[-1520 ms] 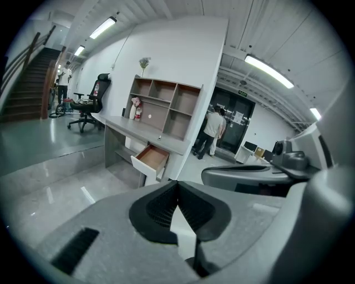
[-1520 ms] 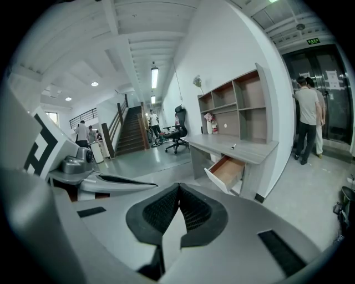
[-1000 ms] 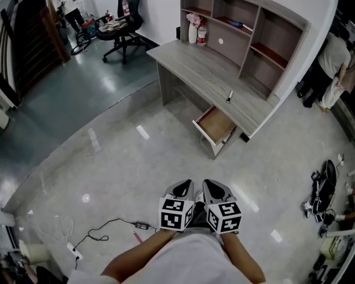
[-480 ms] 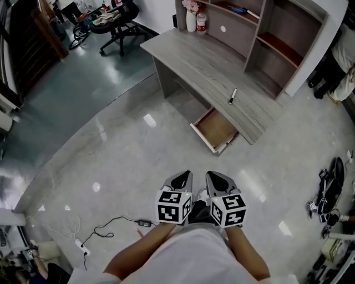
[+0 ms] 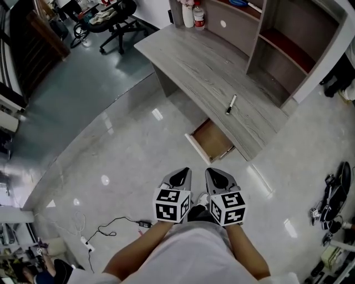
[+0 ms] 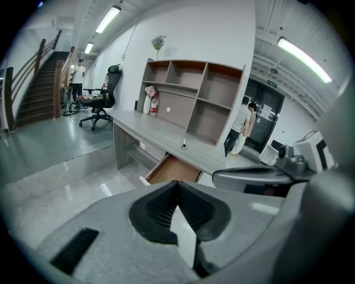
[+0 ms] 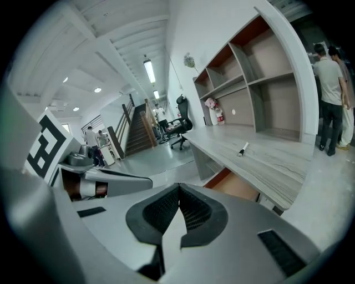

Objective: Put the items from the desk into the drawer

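A small marker pen [image 5: 231, 104] lies on the grey wooden desk [image 5: 194, 61], white with a dark cap. Below the desk's front edge an open drawer [image 5: 209, 141] shows a bare brown bottom. My left gripper [image 5: 181, 175] and right gripper [image 5: 217, 175] are held side by side above the floor, well short of the desk, both shut with nothing in them. The left gripper view shows the pen [image 6: 184, 145] and the drawer [image 6: 172, 169] far beyond the jaws. In the right gripper view the pen [image 7: 243, 148] and the drawer [image 7: 236, 184] are likewise distant.
A shelf unit [image 5: 277, 39] stands on the desk's back, with bottles [image 5: 193, 14] at its far end. An office chair [image 5: 111, 22] is at the back left. A cable [image 5: 111, 227] lies on the floor at the left, gear [image 5: 333, 199] at the right. People [image 6: 242, 125] stand beyond the desk.
The view has drawn nearer to the desk, so the pen and the drawer look larger and lower in the frame. Both grippers stay shut and side by side.
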The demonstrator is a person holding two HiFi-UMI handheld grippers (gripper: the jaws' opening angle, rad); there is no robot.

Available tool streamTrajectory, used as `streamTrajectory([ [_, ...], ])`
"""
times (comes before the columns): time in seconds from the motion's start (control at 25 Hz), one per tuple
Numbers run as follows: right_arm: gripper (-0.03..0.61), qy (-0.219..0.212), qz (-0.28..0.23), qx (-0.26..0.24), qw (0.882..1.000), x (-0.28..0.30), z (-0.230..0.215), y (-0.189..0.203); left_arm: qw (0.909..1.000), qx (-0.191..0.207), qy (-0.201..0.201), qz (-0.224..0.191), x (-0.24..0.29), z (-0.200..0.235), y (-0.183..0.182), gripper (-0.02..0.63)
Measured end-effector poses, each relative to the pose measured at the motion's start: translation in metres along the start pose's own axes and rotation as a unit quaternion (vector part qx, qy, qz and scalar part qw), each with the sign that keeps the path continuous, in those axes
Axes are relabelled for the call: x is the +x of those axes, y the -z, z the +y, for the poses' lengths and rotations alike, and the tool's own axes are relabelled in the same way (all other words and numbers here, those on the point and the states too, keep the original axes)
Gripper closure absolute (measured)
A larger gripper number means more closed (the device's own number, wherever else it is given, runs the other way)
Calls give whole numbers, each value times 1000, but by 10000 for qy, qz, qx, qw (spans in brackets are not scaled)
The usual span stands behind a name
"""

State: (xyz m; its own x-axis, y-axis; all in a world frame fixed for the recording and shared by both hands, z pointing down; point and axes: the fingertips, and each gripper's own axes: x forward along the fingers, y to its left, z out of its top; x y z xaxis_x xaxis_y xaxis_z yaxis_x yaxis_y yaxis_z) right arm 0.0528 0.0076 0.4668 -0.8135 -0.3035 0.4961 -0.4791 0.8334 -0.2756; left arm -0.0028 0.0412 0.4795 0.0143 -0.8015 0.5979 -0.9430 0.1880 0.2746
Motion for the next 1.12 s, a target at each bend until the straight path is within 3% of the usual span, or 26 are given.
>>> streamTrajectory([
  [0.6, 577, 198, -379, 262, 9987, -2, -61, -32, 9974, 617, 362, 19, 54, -53, -43, 612],
  [1.12, 577, 849, -382, 447, 9947, 49, -105, -58, 9898, 867, 1125, 128, 123, -39, -84, 612],
])
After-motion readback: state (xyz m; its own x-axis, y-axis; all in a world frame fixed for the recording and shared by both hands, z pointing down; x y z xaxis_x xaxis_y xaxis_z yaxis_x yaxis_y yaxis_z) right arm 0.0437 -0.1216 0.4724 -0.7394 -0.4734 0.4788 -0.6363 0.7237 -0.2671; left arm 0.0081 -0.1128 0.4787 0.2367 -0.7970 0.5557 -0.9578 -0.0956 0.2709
